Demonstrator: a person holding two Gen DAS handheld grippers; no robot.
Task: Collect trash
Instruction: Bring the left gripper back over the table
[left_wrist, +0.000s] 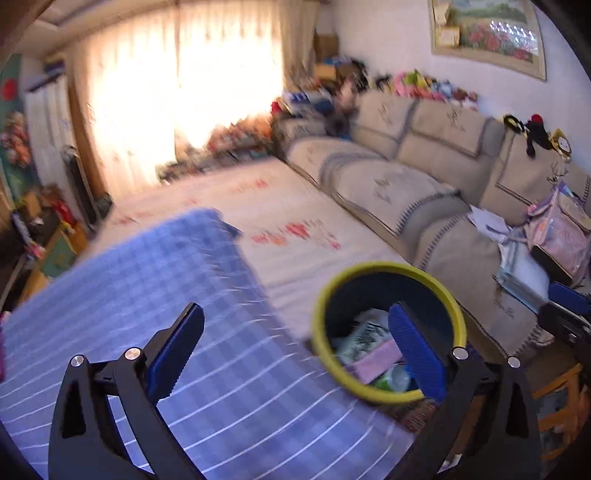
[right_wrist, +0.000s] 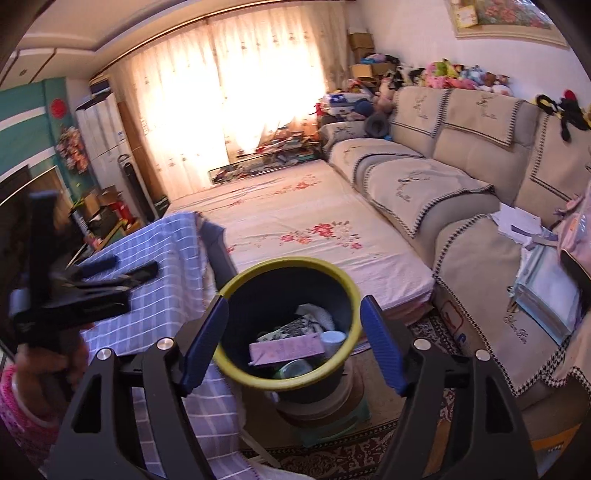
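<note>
A dark bin with a yellow rim (right_wrist: 288, 263) stands beside the table on a low stool. In it lie a pink box (right_wrist: 284, 349), a printed wrapper (right_wrist: 291, 326) and a white cup (right_wrist: 332, 338). My right gripper (right_wrist: 293, 345) hovers over the bin, open, its blue pads apart and touching nothing. My left gripper (left_wrist: 299, 350) stands wide open and empty above the blue checked tablecloth (left_wrist: 147, 295), left of the bin (left_wrist: 369, 266). The right wrist view shows the left gripper (right_wrist: 125, 267) blurred, held by a hand in a pink sleeve (right_wrist: 22, 398).
A floral-sheeted mattress (right_wrist: 314, 221) lies on the floor behind the bin. A beige sofa (right_wrist: 461, 192) runs along the right, with papers (right_wrist: 517, 221) and a bag on its near seat. A patterned rug (right_wrist: 351, 454) covers the floor under the stool (right_wrist: 332, 424).
</note>
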